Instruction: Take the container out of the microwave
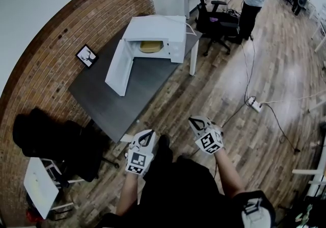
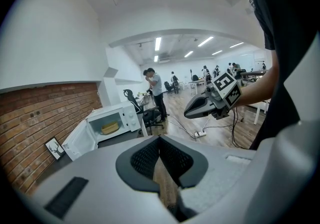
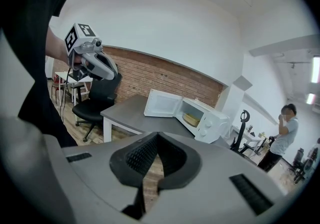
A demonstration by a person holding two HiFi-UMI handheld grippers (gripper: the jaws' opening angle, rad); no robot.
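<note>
Left tongs (image 1: 146, 136) and right tongs (image 1: 196, 121) both closed, empty, well short of open microwave (image 1: 153, 38), yellow container (image 1: 151, 46) inside

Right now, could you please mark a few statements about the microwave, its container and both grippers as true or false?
The microwave has its door open. True.
The container sits on top of the microwave. False: it is inside the microwave.
The left gripper is shut and empty. True.
The right gripper is shut on the container. False: it is shut on nothing, well short of the microwave.
</note>
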